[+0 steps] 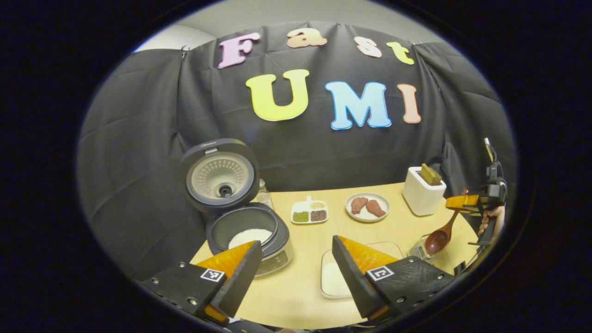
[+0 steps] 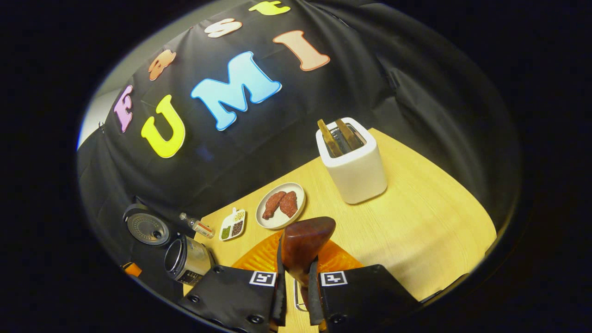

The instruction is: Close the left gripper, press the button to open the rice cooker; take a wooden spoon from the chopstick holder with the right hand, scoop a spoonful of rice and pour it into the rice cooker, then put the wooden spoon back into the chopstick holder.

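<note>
The rice cooker (image 1: 249, 236) stands open at the table's left, its lid (image 1: 219, 178) tipped up and white rice in the pot. My left gripper (image 1: 296, 273) is open and holds nothing, low over a shallow white tray of rice (image 1: 333, 280). At the far right, my right gripper (image 1: 467, 202) is shut on the wooden spoon (image 1: 439, 236), which hangs bowl down just above a clear chopstick holder (image 1: 418, 249). In the right gripper view, the spoon's brown handle end (image 2: 305, 240) sticks up between the fingers of my right gripper (image 2: 296, 286). The cooker (image 2: 185, 259) lies far left there.
A white toaster (image 1: 423, 189) with two slices stands at the back right. A plate of chicken pieces (image 1: 367, 206) and a divided dish of grains (image 1: 309, 212) sit mid-table. A small glass bottle (image 1: 263, 192) is behind the cooker. The round table edge (image 2: 462, 259) curves close on the right.
</note>
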Motion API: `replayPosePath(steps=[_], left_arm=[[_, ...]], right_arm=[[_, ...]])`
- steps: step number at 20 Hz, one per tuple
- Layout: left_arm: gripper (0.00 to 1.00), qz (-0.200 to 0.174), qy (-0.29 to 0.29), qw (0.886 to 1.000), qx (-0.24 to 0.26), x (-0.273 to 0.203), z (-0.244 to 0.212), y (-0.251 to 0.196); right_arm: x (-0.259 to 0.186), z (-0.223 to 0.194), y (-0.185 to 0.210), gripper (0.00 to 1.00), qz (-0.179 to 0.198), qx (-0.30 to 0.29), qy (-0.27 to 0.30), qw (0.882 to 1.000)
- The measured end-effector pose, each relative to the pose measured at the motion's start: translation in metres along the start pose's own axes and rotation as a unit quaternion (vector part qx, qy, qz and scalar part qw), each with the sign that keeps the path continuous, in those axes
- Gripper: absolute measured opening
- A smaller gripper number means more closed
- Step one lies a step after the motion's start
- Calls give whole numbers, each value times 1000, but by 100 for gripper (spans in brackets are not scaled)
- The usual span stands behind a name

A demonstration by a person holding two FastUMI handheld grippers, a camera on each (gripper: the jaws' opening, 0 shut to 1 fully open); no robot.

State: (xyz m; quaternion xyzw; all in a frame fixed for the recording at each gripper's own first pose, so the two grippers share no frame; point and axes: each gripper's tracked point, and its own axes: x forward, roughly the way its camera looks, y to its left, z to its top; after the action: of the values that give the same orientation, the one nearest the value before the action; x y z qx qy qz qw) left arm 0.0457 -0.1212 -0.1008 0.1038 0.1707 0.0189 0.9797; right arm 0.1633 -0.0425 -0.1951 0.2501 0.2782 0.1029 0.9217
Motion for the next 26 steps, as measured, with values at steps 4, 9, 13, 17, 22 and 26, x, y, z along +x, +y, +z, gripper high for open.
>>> replayPosePath(steps=[4, 9, 13, 17, 22, 26], left_arm=[[95, 30, -3, 999, -25, -7, 1, 18], [95, 53, 0, 997, -53, -12, -3, 37], [95, 85, -4, 994, -74, -12, -4, 59], [95, 105, -25, 990, -85, -5, 15, 87], [95, 126, -72, 986, -81, 4, 66, 133], [95, 129, -104, 984, -68, 26, 121, 169]], right_arm=[[21, -14, -9, 23, -18, 22, 16, 999], [22, -35, -17, 26, -24, 25, 35, 999], [16, -27, -10, 77, -13, 28, 10, 999], [-6, -21, -23, 98, -39, -33, -14, 999], [-51, -9, -34, 98, -77, -108, -66, 989], [-82, 13, -29, 98, -107, -140, -118, 977]])
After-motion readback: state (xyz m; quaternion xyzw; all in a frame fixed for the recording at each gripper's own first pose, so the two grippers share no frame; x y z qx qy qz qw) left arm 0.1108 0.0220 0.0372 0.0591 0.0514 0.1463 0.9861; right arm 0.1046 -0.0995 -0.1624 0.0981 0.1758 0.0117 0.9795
